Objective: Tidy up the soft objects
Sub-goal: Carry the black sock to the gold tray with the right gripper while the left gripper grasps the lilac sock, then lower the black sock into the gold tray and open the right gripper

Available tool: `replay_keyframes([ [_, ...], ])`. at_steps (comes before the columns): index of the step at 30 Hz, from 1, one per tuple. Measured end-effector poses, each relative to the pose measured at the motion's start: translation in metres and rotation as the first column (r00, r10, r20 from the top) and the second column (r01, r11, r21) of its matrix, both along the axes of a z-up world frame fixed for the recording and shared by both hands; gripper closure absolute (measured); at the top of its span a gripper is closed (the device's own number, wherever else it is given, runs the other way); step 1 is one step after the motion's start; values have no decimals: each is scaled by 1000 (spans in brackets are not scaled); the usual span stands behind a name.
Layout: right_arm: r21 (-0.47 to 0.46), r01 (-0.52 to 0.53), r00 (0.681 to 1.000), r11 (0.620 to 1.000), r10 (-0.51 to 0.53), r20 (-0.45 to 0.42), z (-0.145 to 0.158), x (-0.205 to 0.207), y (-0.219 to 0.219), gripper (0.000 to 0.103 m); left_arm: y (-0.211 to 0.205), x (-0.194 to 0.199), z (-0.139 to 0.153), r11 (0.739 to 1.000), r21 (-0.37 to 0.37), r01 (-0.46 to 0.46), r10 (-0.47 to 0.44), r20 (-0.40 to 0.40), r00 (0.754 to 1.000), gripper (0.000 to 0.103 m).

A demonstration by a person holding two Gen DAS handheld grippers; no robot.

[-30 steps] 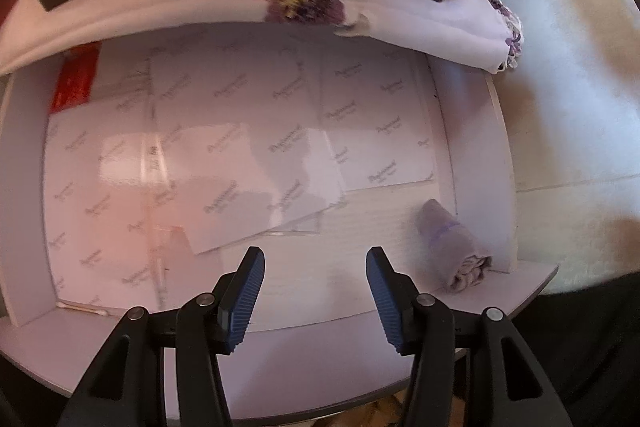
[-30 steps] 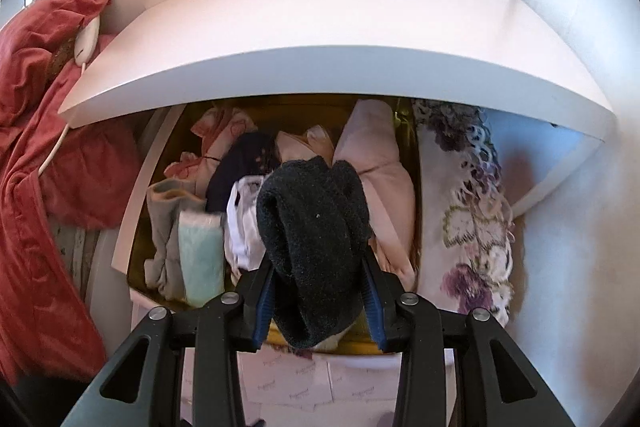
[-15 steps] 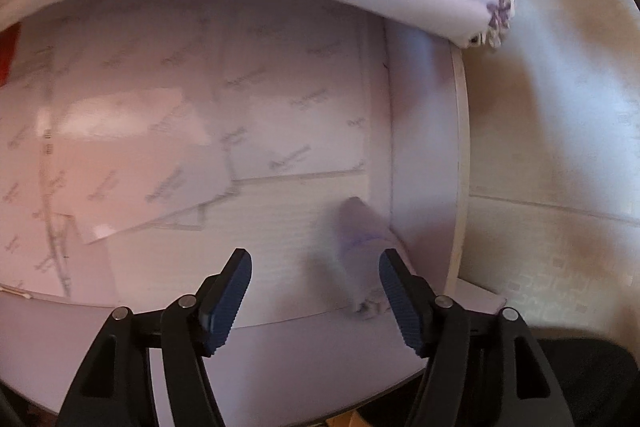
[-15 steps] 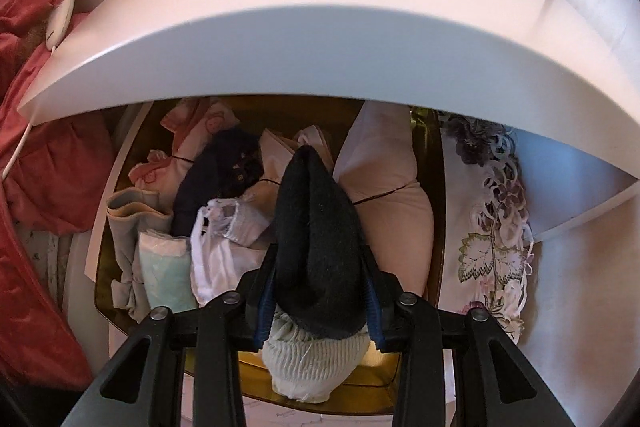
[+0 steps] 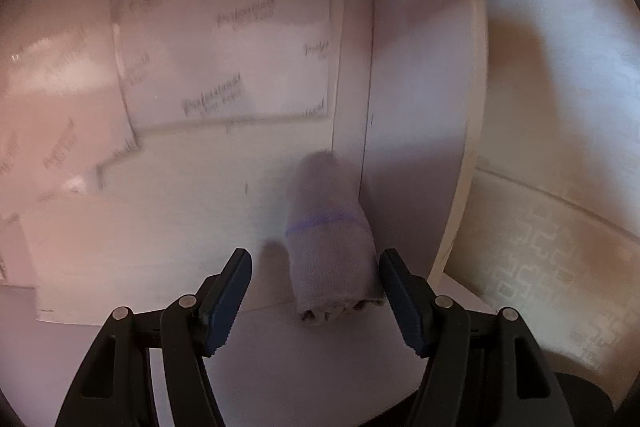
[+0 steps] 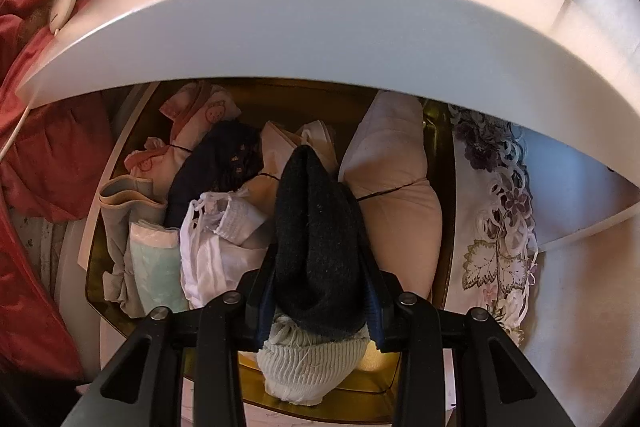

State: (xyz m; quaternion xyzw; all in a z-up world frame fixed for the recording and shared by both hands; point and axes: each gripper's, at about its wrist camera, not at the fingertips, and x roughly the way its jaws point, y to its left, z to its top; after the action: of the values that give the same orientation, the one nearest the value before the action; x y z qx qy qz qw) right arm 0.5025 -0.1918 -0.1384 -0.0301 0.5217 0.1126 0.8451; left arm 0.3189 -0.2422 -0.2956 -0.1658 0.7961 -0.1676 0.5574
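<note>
A rolled grey sock [image 5: 328, 239] with a thin blue stripe lies on the white drawer floor, against the drawer's right wall [image 5: 416, 107]. My left gripper [image 5: 316, 291] straddles it with its jaws closing; the pads do not press on the sock, and a gap shows on the left side. My right gripper [image 6: 318, 291] is shut on a dark rolled sock [image 6: 316, 227]. It holds the sock over a gold-brown box [image 6: 440, 155] packed with rolled soft items. A pale ribbed sock roll [image 6: 312, 367] sits just under the dark one.
Printed paper sheets [image 5: 224, 47] line the drawer floor. A white shelf [image 6: 320, 27] overhangs the box. An embroidered white cloth [image 6: 496, 227] hangs at the box's right, and red fabric [image 6: 40, 147] lies at the left. A beige bundle [image 6: 396, 187] fills the box's right side.
The left gripper swung right and down, so the grey sock now lies between its fingers. The right gripper sank a little toward the box with the dark sock, then held still.
</note>
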Motion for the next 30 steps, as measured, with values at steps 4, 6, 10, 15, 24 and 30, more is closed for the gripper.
replay_keyframes([
  [4, 5, 4, 1000, 1000, -4, 3, -2, -1, -1, 66, 4, -1, 9, 998, -62, 20, -15, 70, 997, 68],
  [6, 16, 13, 1000, 1000, -13, 1, -3, -2, -4, 66, 9, -2, 16, 998, -62, 34, -26, 119, 993, 71],
  [10, 24, 32, 999, 999, -32, 0, -3, -2, -7, 66, 29, -3, 29, 999, -30, 41, -34, 205, 978, 72],
  [15, 35, 60, 998, 998, -61, 5, 0, -2, -4, 66, 60, -7, 46, 999, 27, 36, -42, 282, 959, 72],
  [24, 105, 69, 997, 992, -66, -31, -3, -1, 6, 67, 115, -24, 65, 995, 94, -14, -19, 348, 937, 72],
  [30, 128, 110, 994, 986, -106, -32, -5, -3, -4, 60, 146, -21, 65, 988, 146, -44, -14, 371, 928, 72],
])
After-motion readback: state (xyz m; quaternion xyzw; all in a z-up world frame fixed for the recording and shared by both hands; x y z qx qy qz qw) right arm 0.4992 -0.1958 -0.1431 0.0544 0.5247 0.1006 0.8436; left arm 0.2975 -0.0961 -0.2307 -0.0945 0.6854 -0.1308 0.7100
